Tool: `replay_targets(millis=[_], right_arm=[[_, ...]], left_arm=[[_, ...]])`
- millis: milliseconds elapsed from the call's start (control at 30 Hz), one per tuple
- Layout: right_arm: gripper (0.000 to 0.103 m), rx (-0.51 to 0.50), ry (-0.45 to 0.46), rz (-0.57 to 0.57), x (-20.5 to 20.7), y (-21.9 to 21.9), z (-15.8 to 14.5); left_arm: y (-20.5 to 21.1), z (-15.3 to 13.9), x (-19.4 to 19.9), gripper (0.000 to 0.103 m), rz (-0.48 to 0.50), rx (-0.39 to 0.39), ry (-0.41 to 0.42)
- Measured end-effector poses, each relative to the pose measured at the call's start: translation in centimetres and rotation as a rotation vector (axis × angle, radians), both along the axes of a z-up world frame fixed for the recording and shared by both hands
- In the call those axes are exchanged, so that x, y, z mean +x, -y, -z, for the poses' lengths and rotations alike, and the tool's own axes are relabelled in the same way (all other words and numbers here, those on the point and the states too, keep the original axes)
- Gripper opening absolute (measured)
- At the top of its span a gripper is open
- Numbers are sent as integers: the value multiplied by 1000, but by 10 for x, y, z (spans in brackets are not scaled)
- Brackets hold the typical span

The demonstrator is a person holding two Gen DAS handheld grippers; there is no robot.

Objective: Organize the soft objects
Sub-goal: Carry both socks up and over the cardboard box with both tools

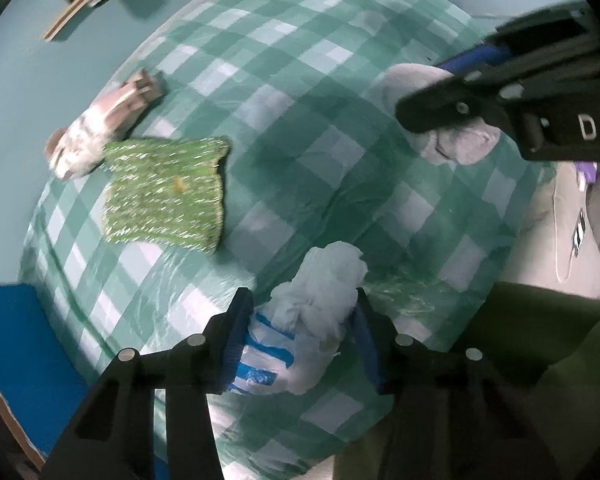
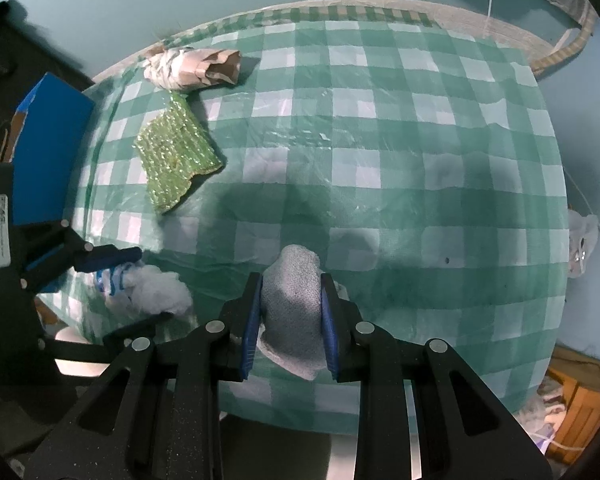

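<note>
My left gripper (image 1: 302, 312) is shut on a crumpled white plastic bag with blue stripes (image 1: 300, 328), near the table's front edge; the bag also shows in the right wrist view (image 2: 148, 284). My right gripper (image 2: 290, 300) is shut on a grey folded cloth (image 2: 294, 312), which also shows in the left wrist view (image 1: 452, 140). A green glittery sponge cloth (image 1: 166, 190) lies flat on the table, also visible in the right wrist view (image 2: 176, 156). A crumpled brown and white paper bundle (image 1: 104, 124) lies beside it at the far edge, seen too in the right wrist view (image 2: 192, 66).
The table (image 2: 420, 160) has a green and white checked cover. A blue box (image 2: 48, 152) stands off the table's left side, also in the left wrist view (image 1: 24, 360). A wooden crate (image 2: 572, 404) sits on the floor at lower right.
</note>
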State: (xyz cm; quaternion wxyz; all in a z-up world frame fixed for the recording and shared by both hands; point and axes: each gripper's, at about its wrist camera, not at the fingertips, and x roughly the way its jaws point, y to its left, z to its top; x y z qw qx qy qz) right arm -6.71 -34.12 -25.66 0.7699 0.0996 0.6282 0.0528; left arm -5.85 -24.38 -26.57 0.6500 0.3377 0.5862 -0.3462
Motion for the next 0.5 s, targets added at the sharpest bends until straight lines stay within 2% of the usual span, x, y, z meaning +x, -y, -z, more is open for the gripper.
replay_targets(millis=[200, 333, 500], right_arm=[[26, 0, 17, -12, 4, -1, -14], [26, -8, 29, -24, 7, -7, -25], [26, -6, 48, -38, 12, -13, -42]], left_arm=[[-11, -13, 14, 49, -103, -37, -12], [-17, -21, 18, 49, -137, -48, 1], [-36, -44, 27, 49, -218, -79, 11]])
